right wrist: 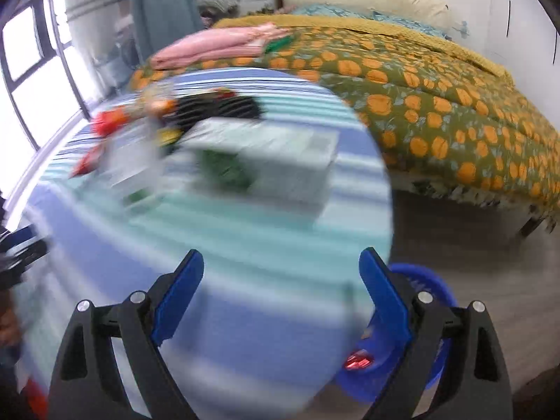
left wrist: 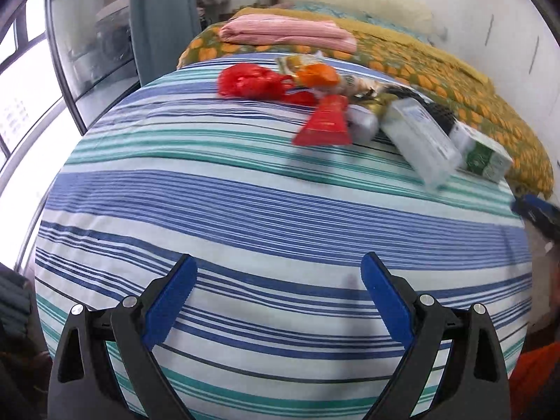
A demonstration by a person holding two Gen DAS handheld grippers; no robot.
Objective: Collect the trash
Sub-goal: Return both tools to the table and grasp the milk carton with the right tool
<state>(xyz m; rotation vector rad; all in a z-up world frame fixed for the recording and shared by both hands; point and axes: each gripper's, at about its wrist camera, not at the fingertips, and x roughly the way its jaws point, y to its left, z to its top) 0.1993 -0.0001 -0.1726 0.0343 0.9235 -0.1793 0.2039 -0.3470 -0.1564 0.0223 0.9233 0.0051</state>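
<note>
Trash lies at the far side of a round table with a striped cloth [left wrist: 245, 210]: a red plastic bag [left wrist: 248, 80], an orange wrapper [left wrist: 316, 73], a red carton [left wrist: 327, 122], a clear plastic box [left wrist: 420, 140] and a white-green box [left wrist: 484, 152]. My left gripper [left wrist: 278, 273] is open and empty, well short of the trash. My right gripper [right wrist: 281, 273] is open and empty over the table's right edge; its view is blurred, with the white-green box [right wrist: 280, 161] ahead. A blue bin [right wrist: 420, 332] holding a red item [right wrist: 357, 360] stands on the floor below the right gripper.
A bed with an orange-patterned cover [right wrist: 437, 105] lies behind the table, with folded pink cloth [left wrist: 287, 33] on it. Window [left wrist: 21, 87] and teal curtain [left wrist: 161, 17] are at the left. Wooden floor [right wrist: 472, 245] lies at the right.
</note>
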